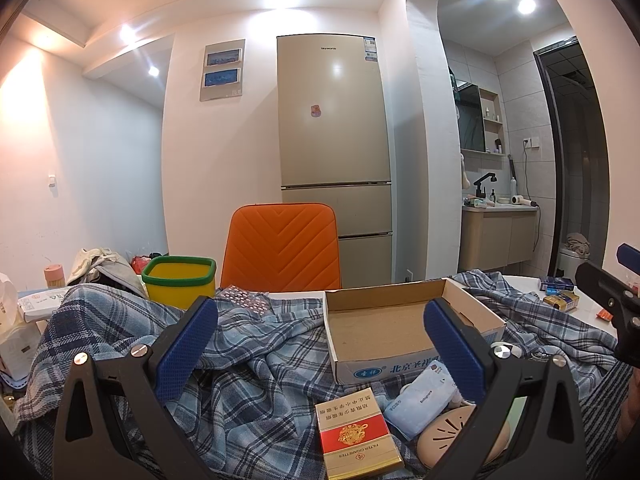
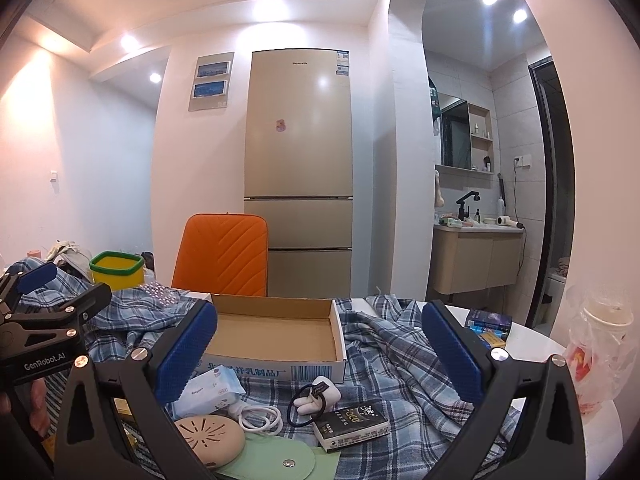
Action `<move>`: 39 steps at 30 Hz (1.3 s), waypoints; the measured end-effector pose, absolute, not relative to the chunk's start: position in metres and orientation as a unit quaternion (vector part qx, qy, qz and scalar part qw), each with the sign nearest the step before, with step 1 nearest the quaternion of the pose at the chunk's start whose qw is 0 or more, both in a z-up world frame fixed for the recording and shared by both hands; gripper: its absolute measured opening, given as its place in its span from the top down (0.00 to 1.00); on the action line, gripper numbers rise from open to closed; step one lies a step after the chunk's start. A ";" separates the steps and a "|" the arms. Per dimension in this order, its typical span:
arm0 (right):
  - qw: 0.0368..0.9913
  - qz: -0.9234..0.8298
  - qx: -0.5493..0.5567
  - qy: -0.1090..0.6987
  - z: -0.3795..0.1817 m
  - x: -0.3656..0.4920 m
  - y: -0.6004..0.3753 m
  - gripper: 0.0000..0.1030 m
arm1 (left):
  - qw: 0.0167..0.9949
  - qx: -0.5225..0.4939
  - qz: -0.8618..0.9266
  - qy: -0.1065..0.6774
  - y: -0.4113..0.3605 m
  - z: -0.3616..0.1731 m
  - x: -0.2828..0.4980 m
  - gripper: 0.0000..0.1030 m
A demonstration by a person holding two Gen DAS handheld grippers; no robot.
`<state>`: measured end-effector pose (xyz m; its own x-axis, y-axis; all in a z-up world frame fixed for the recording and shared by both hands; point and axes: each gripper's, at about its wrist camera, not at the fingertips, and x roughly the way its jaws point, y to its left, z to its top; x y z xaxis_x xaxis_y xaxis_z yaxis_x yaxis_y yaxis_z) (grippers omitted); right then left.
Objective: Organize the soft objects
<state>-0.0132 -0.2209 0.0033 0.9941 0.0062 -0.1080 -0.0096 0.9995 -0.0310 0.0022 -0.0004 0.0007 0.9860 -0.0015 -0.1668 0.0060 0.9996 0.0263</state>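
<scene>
**Tissue pack waits beside the open box, both grippers free**

Tissue pack, the soft blue one, lies on the plaid cloth just in front of the cardboard box's near wall, touching the beige vented case. I read the box as the collecting bin: it sits open-topped and bare inside, set squarely between my two tools so either can drop into it.

My left gripper hovers with jaws spread wide, nothing between them; the right gripper is the same, released and empty. Both hang above the clutter, which I take as a start-of-reach pose.

Room is tight near the pack. The red cigarette box lies just left of it, the white cable curls against its right, and a hair tie with a white plush sits nearby. The box's front wall stands close behind, so I'd judge an approach from above safest. The cloth is rumpled and could snag a finger.
</scene>
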 end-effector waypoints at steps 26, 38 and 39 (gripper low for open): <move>0.998 0.002 -0.021 0.053 0.004 -0.014 -0.217 0.00 | 0.996 0.014 -0.002 0.083 -0.001 0.000 0.002 0.00; 0.998 0.002 -0.021 0.055 0.003 -0.014 -0.218 0.00 | 0.996 0.014 -0.001 0.084 0.002 -0.001 0.002 0.01; 0.998 0.002 -0.021 0.055 0.003 -0.014 -0.218 0.00 | 0.996 0.013 -0.001 0.084 0.003 -0.002 0.003 0.00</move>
<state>-0.0140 -0.2179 0.0026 0.9938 0.0010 -0.1108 -0.0057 0.9991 -0.0425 0.0026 0.0028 -0.0018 0.9859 -0.0007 -0.1674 0.0052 0.9996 0.0266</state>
